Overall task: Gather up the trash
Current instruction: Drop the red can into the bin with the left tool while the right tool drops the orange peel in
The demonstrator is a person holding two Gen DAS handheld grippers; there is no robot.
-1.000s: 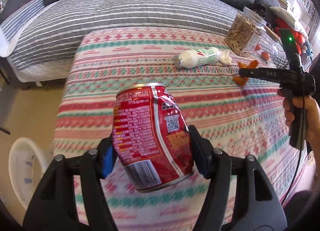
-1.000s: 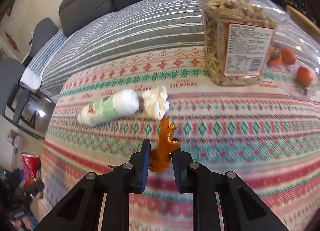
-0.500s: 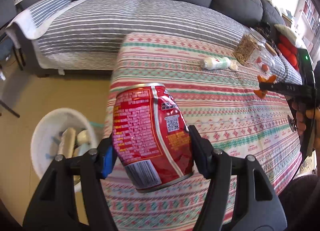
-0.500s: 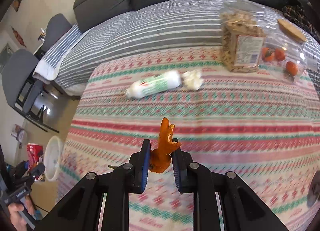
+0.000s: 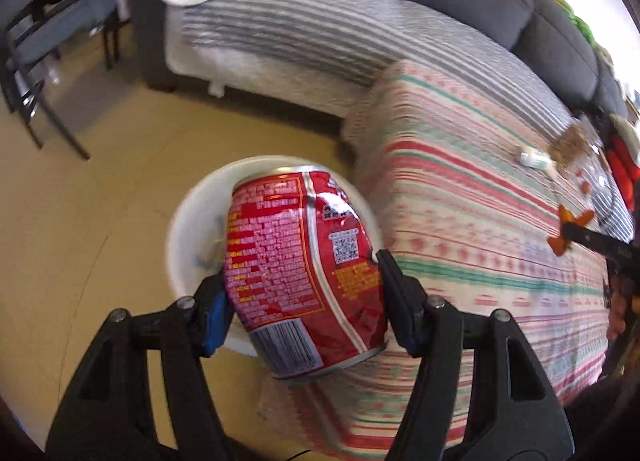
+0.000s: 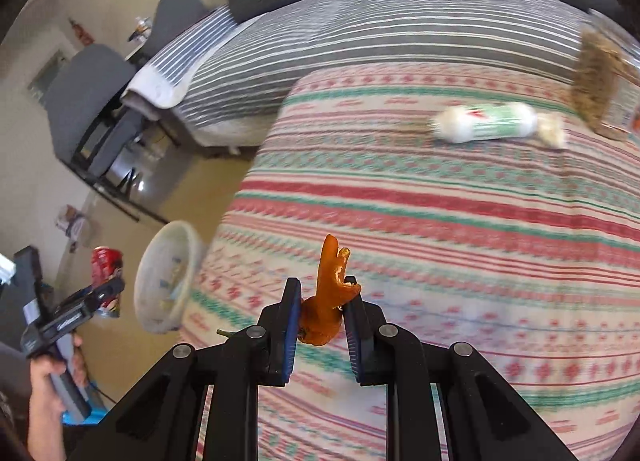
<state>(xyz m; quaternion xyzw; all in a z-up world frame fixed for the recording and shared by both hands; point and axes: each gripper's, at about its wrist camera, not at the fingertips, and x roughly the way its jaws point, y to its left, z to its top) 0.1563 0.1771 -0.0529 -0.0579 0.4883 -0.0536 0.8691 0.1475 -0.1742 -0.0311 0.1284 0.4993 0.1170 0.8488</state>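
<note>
My left gripper (image 5: 304, 293) is shut on a dented red drink can (image 5: 300, 273), held in the air over a white waste bin (image 5: 188, 229) on the floor beside the table. In the right wrist view that can (image 6: 105, 266) and the left gripper (image 6: 100, 293) hang at the far left, next to the bin (image 6: 164, 281). My right gripper (image 6: 322, 309) is shut on a piece of orange peel (image 6: 328, 297) above the patterned tablecloth (image 6: 440, 229). The peel (image 5: 570, 231) also shows at the right edge of the left wrist view. A white and green wrapper (image 6: 488, 123) lies on the cloth further back.
A clear jar of nuts (image 6: 596, 81) stands at the back right of the table, with a crumpled tissue (image 6: 552, 131) beside the wrapper. A grey sofa with a striped cover (image 5: 320, 29) runs behind the table. Dark chairs (image 5: 36, 45) stand on the tan floor to the left.
Both grippers have swung left, away from the table's middle. The can has gone from above the cloth to above the bin. The peel has come nearer the table's left edge.
</note>
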